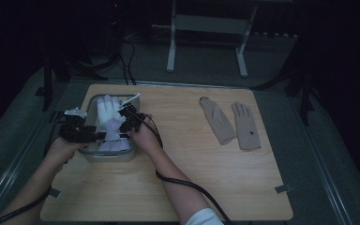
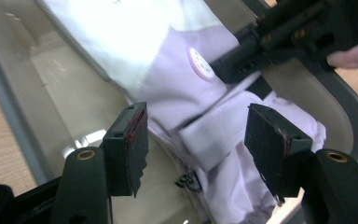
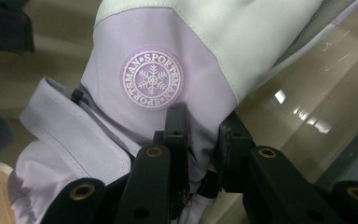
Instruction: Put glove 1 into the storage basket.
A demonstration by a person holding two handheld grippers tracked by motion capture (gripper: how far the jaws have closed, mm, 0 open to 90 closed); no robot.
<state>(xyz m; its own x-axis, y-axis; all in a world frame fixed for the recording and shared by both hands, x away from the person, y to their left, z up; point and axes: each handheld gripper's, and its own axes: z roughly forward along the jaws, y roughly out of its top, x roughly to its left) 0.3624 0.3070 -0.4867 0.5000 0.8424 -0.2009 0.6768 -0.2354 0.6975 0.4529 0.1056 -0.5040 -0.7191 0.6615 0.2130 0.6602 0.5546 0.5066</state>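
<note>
- Lilac-and-white ski glove (image 1: 111,123) lies in the grey tray (image 1: 90,108) near the worktop's (image 1: 183,187) left edge, toward the far-left corner; fingers point to the far edge, cuff to the near edge.
- Right tool (image 1: 130,123) comes in over the tray's right rim; jaws narrow, pinching a fold of lilac fabric just below the round snowflake badge (image 3: 152,79).
- Left tool (image 1: 98,136) sits at the tray's near-left part, by the cuff. Jaws about half open; the cuff strap (image 2: 204,140) lies between the pads (image 2: 131,144), pads not pressing on it.
- Left gripper view: right tool (image 2: 233,70) is touching the glove beside the badge.
- Two beige knit gloves (image 1: 232,123) lie flat side by side near the worktop's right edge, well apart from the tray.
</note>
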